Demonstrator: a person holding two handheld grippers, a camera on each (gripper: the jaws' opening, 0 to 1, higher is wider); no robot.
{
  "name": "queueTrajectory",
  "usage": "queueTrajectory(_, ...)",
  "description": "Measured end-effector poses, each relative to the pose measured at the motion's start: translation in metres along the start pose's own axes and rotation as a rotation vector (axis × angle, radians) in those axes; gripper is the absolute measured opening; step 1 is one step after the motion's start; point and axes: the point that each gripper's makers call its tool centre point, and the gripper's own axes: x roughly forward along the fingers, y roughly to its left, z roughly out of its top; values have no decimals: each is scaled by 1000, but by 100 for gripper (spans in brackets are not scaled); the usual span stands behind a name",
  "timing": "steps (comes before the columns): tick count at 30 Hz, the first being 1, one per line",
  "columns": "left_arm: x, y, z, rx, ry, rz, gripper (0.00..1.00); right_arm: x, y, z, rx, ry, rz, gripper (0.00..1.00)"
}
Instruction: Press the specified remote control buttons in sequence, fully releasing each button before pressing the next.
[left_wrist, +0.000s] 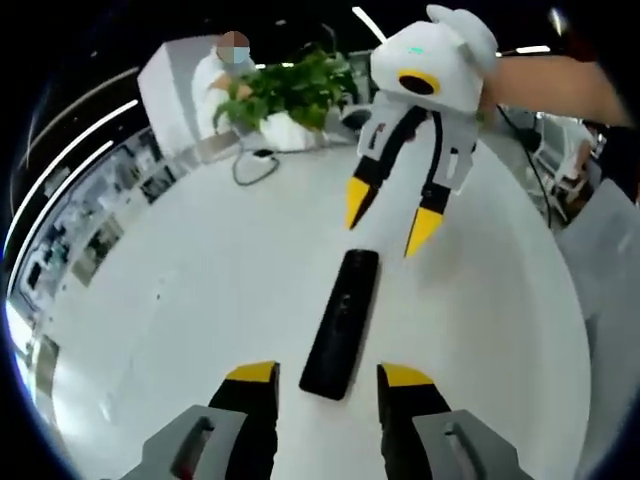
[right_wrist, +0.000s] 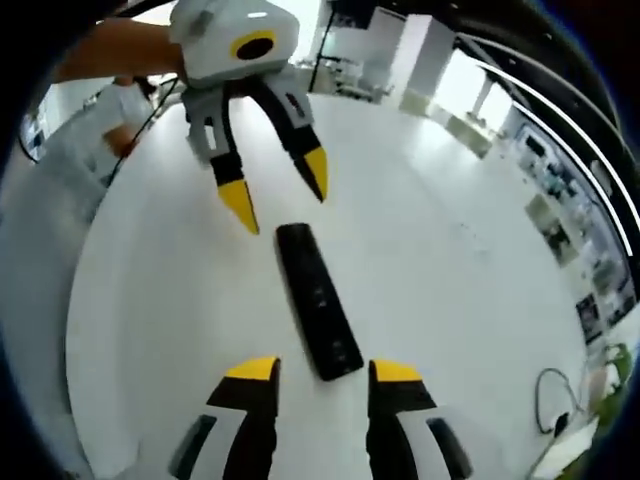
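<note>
**Two grippers facing off over one remote**

One black remote (left_wrist: 341, 322) is lying flat on the white surface (left_wrist: 180, 300), and two grippers are pointing at it from opposite ends. In the left gripper view, the left gripper (left_wrist: 327, 378) is sitting at the remote's near end with its fingers spread wide, one on each side of that end and holding nothing; I cannot tell whether either finger is touching it. Past the remote's far end, the right gripper (left_wrist: 393, 213) is hanging tips-down, fingers apart and empty, just clear of the remote.

The right gripper view is showing the same layout mirrored: the remote (right_wrist: 318, 300) is running from between the right gripper (right_wrist: 323, 372) and its parted fingers toward the left gripper (right_wrist: 280, 193) beyond it.

No button is being pressed yet, as far as I can judge.

Risks from here: the remote is loose on a smooth surface, so an off-centre push is likely to slide or spin it. The buttons are too small to make out, so a broad yellow tip could be catching two at once. With both grippers crowding one remote, they could be bumping each other.

Beyond the remote's far end, one plant (left_wrist: 285, 90), one cable (left_wrist: 252, 168) and one seated person (left_wrist: 222, 75) are showing.
</note>
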Motion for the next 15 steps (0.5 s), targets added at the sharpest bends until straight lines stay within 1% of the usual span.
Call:
queueTrajectory(3, -2, -4, 2, -23, -24, 10, 42, -2, -1, 4, 36, -34, -20, 36)
queueTrajectory(4, -4, -7, 4, -36, -38, 14, 43, -3, 0, 5, 49, -44, -27, 36)
queueTrajectory(6, -5, -7, 5, -51, -66, 24, 46, -6, 1, 8, 70, -69, -51, 38)
queueTrajectory(8, -7, -9, 5, -75, -85, 29, 46, -10, 4, 7, 99, -83, -64, 38)
queueTrajectory(10, -12, -14, 6, -108, -104, 42, 46, -14, 11, 7, 113, -95, -69, 39)
queueTrajectory(12, -15, -15, 4, -135, -124, 50, 46, -17, 14, 7, 124, -108, -83, 40)
queueTrajectory(15, -22, -17, 5, -194, -170, 67, 47, -23, 18, 10, 171, -150, -111, 42)
